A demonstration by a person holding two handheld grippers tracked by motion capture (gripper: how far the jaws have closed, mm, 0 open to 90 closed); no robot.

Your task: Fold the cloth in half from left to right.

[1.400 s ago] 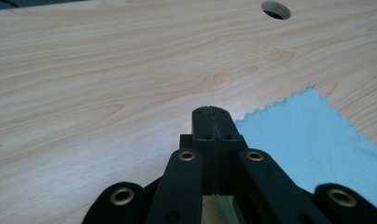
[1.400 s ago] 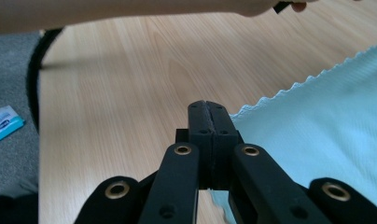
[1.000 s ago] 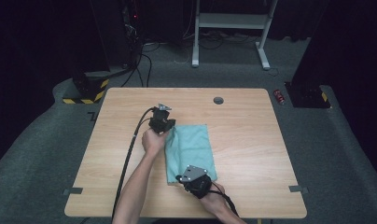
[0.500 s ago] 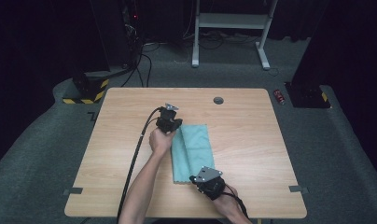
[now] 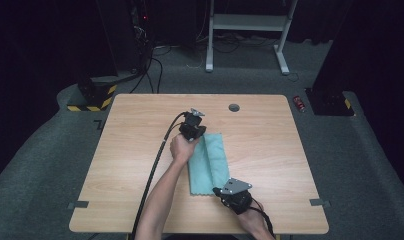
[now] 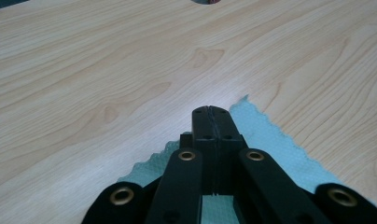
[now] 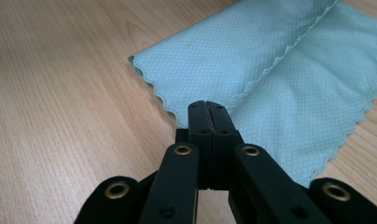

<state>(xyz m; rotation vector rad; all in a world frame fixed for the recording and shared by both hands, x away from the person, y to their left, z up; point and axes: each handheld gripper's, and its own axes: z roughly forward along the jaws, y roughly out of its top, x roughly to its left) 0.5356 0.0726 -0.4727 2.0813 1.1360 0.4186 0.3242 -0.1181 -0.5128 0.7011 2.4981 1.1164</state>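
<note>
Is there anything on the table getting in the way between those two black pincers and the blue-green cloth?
Nothing visible does. The left gripper sits right at the cloth at its far corner, the right gripper at its near edge, both with jaws closed. Around the cloth lies bare table.

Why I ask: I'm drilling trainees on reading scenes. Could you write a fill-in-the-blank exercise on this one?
1. The cloth on the table is coloured ____.
2. The jaws of the left gripper stand ____.
3. In the high view, the right gripper is at the cloth's ____ end.
Missing words: teal; shut; near
</note>
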